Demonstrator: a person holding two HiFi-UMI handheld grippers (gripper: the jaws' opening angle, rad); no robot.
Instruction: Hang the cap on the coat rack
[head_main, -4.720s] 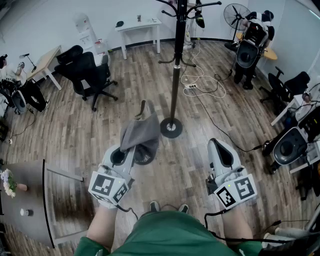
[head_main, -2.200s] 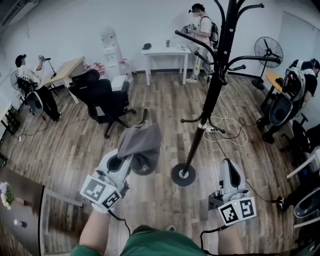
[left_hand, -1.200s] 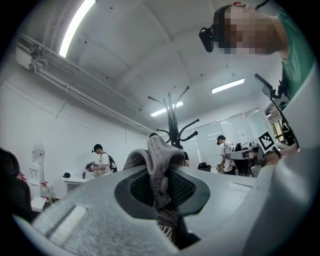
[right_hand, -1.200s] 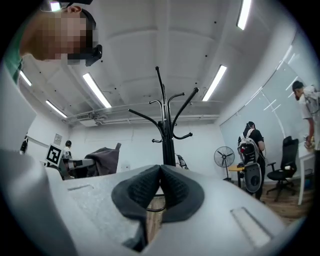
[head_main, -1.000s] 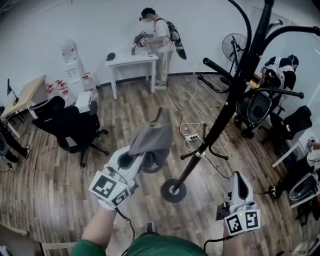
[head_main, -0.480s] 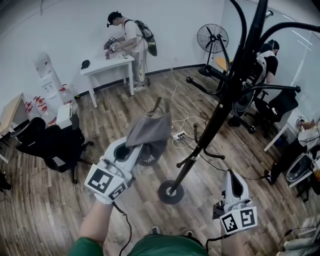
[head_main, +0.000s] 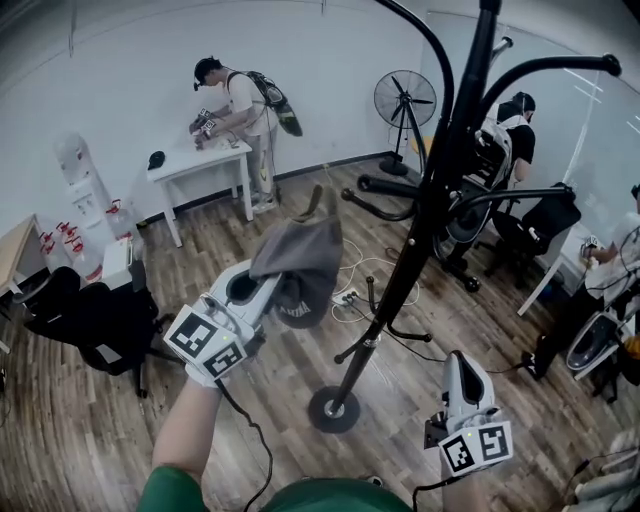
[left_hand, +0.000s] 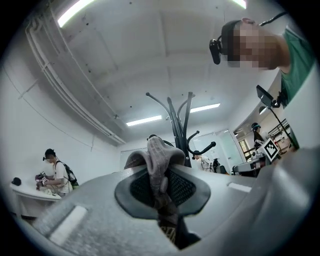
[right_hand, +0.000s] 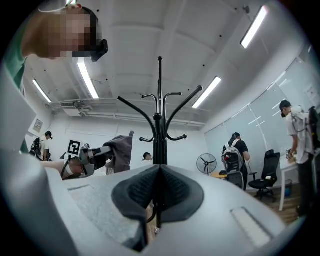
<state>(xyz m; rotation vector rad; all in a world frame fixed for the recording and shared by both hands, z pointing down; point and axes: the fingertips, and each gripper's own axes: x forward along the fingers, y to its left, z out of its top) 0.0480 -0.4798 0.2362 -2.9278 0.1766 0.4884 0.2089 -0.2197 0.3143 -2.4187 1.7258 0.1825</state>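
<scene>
Left of the rack (head_main: 432, 215), the left gripper (head_main: 272, 285) holds the cap (head_main: 300, 262) aloft, fingers pinching a fold of cloth (soft, light and floppy, I'd guess). The right gripper (head_main: 462, 362) hangs low, fingers pressed together, empty.

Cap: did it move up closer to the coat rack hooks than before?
Yes. The cap, clamped in the left gripper, has gone up. Earlier it was level with the coat rack base; now it is beside the pole's middle.

head: steeply down | gripper views: upward, close | shared: coat rack (head_main: 441, 200)
</scene>
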